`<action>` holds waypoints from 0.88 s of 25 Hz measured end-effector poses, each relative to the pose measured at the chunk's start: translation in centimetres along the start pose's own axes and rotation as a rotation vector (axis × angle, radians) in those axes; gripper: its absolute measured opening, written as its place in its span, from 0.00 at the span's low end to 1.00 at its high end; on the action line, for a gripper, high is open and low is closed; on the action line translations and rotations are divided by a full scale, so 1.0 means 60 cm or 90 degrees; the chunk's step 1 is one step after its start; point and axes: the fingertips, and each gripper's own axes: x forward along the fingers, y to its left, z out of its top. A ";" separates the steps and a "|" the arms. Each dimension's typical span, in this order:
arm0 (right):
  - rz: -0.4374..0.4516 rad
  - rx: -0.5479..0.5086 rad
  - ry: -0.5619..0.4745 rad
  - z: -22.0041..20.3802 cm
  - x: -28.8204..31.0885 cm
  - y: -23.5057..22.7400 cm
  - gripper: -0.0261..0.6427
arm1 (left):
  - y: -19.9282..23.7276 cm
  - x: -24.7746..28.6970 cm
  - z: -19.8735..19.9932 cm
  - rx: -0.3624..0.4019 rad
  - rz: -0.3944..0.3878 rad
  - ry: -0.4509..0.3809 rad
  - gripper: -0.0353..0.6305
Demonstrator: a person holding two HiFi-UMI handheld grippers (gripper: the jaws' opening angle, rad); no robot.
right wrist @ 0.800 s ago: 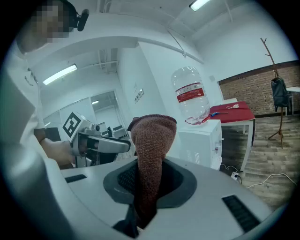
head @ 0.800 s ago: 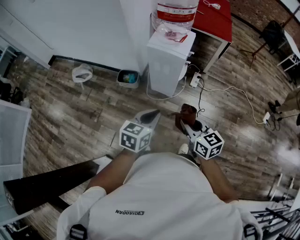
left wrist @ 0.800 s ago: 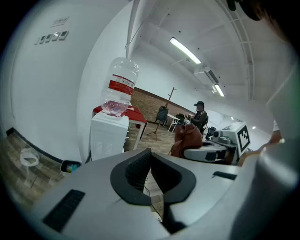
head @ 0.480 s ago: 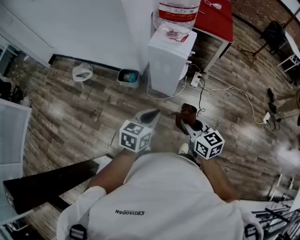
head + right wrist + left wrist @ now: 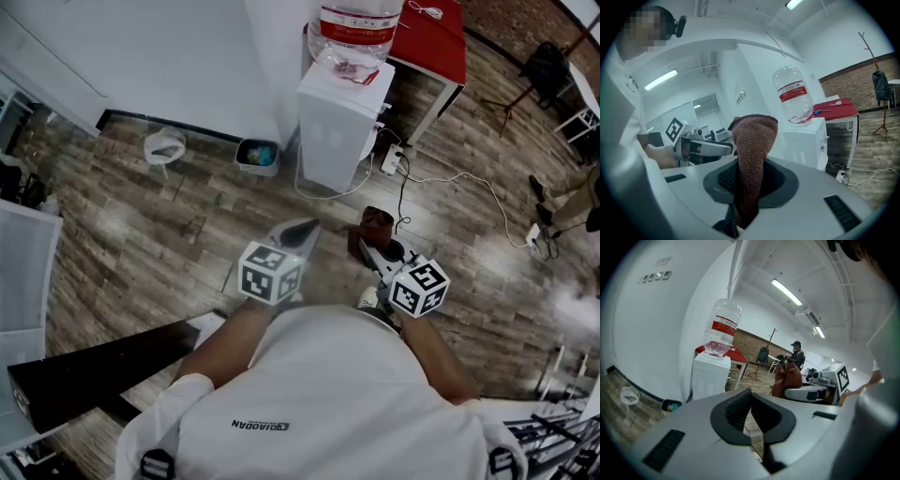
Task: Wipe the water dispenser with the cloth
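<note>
The white water dispenser (image 5: 337,122) stands against the wall with a clear bottle (image 5: 358,26) on top, a few steps ahead of me. My right gripper (image 5: 373,247) is shut on a brown cloth (image 5: 377,223), held at waist height over the floor. In the right gripper view the cloth (image 5: 752,154) rises out of the jaws, with the dispenser (image 5: 808,140) behind it to the right. My left gripper (image 5: 302,229) is beside it, shut and holding nothing. The left gripper view shows the dispenser (image 5: 710,376) ahead of that gripper (image 5: 750,405).
A small bin (image 5: 257,155) and a white bag (image 5: 165,145) sit by the wall left of the dispenser. A power strip with cables (image 5: 391,161) lies to its right, under a red table (image 5: 429,37). A black board (image 5: 94,370) is at my left. A person's legs (image 5: 562,199) show at the right edge.
Both grippers hold the same pose. The dispenser has drifted slightly right in the head view, and the person's legs at the right edge have come further in.
</note>
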 end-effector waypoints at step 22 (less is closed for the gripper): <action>-0.079 0.071 0.004 -0.034 0.111 0.053 0.13 | 0.164 -0.089 -0.037 -0.031 0.007 0.007 0.04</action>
